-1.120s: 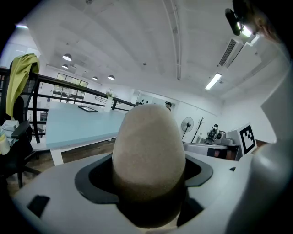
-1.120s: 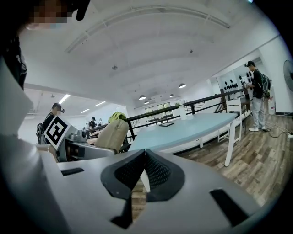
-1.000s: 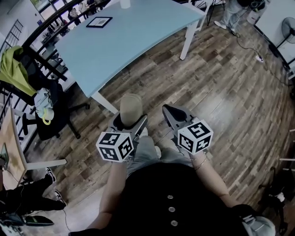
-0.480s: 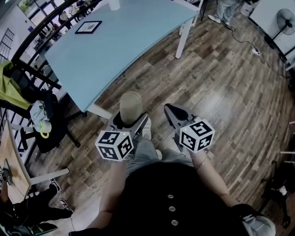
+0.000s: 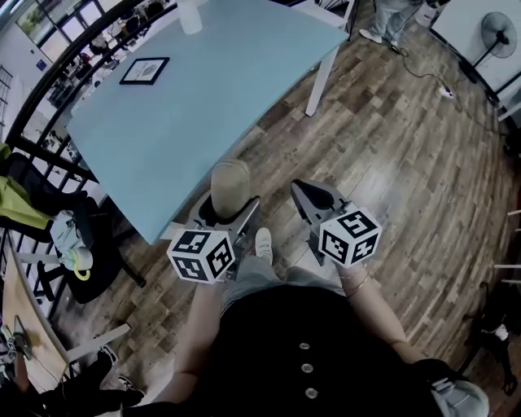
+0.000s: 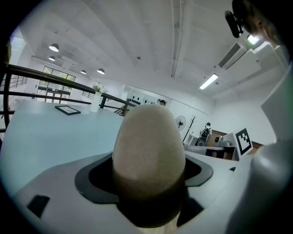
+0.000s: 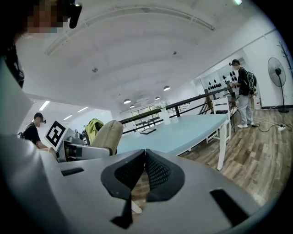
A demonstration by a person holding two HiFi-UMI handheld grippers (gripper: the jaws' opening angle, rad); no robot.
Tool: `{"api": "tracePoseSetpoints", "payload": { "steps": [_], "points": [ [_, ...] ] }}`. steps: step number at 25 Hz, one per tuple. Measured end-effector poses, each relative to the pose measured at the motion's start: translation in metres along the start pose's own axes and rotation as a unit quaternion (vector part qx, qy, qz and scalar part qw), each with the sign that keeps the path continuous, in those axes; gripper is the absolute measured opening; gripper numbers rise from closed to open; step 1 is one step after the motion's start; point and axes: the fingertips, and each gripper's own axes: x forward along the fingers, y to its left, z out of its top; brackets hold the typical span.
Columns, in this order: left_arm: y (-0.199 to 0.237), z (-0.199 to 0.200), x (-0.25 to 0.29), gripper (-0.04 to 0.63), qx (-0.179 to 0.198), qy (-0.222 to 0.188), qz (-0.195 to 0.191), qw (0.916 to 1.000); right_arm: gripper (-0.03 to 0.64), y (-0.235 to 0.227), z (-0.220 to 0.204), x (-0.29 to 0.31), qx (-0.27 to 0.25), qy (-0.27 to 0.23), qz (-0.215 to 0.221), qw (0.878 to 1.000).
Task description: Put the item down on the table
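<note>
Bright, even light falls from ceiling lamps [image 6: 208, 81], the wood floor [image 5: 407, 147] shows mild glare, and all views curve toward dark corners.

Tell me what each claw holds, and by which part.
The left claw is shut on the tan egg-shaped item, gripping its lower end; the rounded top sticks out past the jaws. The right claw is shut and holds nothing.

Ahead of me the pale blue table [image 5: 220, 106] stands on white legs on the wood-plank floor [image 5: 399, 171]. On its top lie a dark-framed flat picture [image 5: 145, 70] near the far left edge and a white container [image 5: 190, 16] at the far end, well apart. A white power strip [image 5: 444, 92] lies on the floor far right.
</note>
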Motion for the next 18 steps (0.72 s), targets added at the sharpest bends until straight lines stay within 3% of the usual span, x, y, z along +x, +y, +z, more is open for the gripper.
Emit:
{"api": "tracePoseSetpoints", "payload": {
  "steps": [18],
  "points": [
    [0.086,0.082,0.087,0.410,0.012,-0.006,-0.044,0.9990,0.005,-0.054,0.070,0.101,-0.022,-0.017,-0.061,0.998]
  ]
}}
